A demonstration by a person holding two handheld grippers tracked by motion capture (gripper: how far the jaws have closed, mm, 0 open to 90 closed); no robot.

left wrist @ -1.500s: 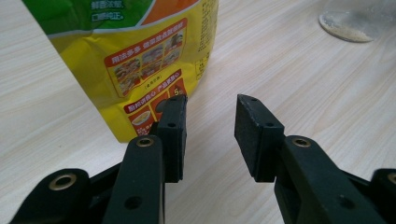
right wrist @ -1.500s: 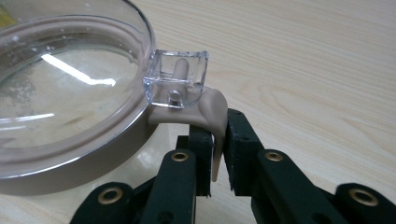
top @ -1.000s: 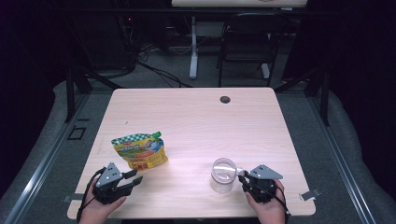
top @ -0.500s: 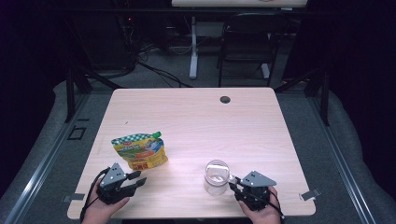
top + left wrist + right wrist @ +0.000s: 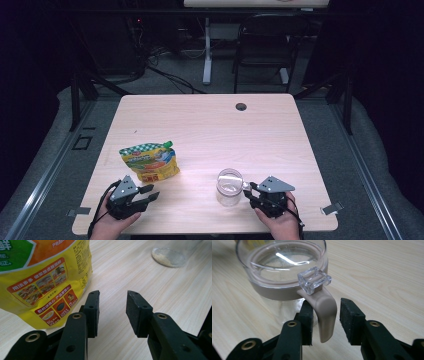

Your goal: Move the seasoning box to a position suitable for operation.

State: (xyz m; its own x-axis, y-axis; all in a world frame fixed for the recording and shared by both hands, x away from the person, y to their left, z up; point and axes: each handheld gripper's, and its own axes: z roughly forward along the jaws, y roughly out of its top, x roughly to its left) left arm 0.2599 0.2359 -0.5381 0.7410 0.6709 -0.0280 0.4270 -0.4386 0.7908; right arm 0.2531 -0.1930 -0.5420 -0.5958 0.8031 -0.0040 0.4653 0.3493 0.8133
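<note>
Item: clear jar, latch tab between right claw pads — just parted, not gripping; nudge risked tipping. Left claw stood half-open, empty.

Clear jar and yellow pouch on the table

We note the clear jar standing upright, lidded, its beige latch hanging down its side; the printed yellow pouch lies flat, well apart, green cap at its top corner.

Dark room, grey floor, black chair behind table.
</note>
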